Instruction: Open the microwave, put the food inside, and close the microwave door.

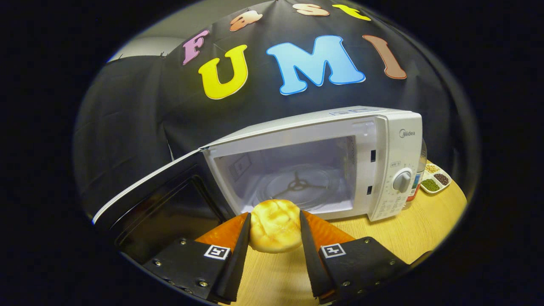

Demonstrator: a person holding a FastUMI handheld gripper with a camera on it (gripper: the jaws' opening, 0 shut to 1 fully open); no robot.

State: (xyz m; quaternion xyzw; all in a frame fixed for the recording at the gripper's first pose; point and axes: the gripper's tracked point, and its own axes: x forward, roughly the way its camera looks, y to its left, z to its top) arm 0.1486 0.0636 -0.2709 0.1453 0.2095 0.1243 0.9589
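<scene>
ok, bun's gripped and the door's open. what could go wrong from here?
1. The bun is soft and held only at its sides between the gripper fingers; it may squash or slip.
2. The microwave sill is just ahead; a low approach could catch it.
3. The open door sits close beside the fingers and could be bumped.

A divided dish of seeds and a bottle on the wooden table

Gripper: two-finger handheld unit, fingers pointing at 12 o'clock, tips converging slightly. Both fingers press the sides of a round golden bread bun, one at its 9 o'clock side, one at 3 o'clock. Bun clamped between fingertips.
</scene>
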